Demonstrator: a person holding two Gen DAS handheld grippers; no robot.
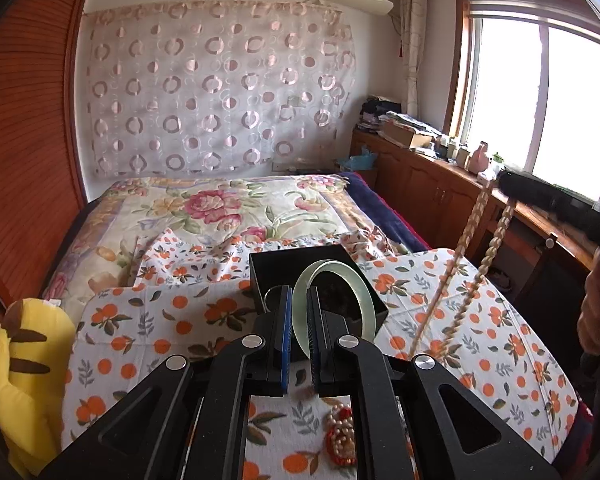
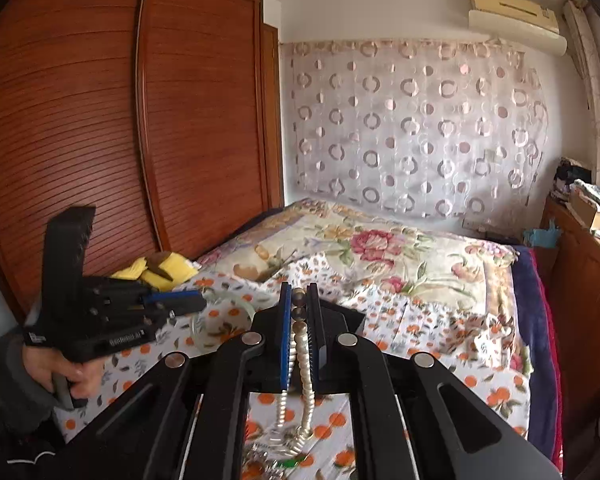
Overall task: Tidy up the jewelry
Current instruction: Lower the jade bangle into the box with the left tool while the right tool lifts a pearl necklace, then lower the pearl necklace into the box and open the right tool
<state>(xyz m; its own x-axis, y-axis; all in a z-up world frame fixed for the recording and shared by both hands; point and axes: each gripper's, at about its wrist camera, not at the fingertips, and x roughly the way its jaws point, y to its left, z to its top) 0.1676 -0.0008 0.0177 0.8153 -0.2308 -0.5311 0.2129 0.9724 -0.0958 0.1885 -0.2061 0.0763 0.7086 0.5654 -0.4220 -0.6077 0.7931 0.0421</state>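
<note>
My left gripper (image 1: 299, 300) is shut on a pale green jade bangle (image 1: 332, 268), held upright over an open black jewelry box (image 1: 260, 264) on the orange-print cloth. My right gripper (image 2: 299, 300) is shut on a pearl necklace (image 2: 300, 344), whose two strands hang down to the cloth below. The left wrist view shows the right gripper (image 1: 512, 188) raised at the right, with the pearl necklace (image 1: 476, 240) dangling from it. From the right wrist view, the left gripper (image 2: 198, 302) sits at the left with the bangle (image 2: 224, 316). More beaded jewelry (image 1: 340, 436) lies on the cloth under my left gripper.
A board covered in orange-print cloth (image 1: 148, 320) lies on a floral-quilted bed (image 1: 204, 208). A yellow plush toy (image 1: 24, 368) sits at the left edge. A wooden wardrobe (image 2: 100, 120) stands left, and a cluttered wooden cabinet (image 1: 420, 168) under the window at right. A hand (image 2: 60, 372) grips the left tool.
</note>
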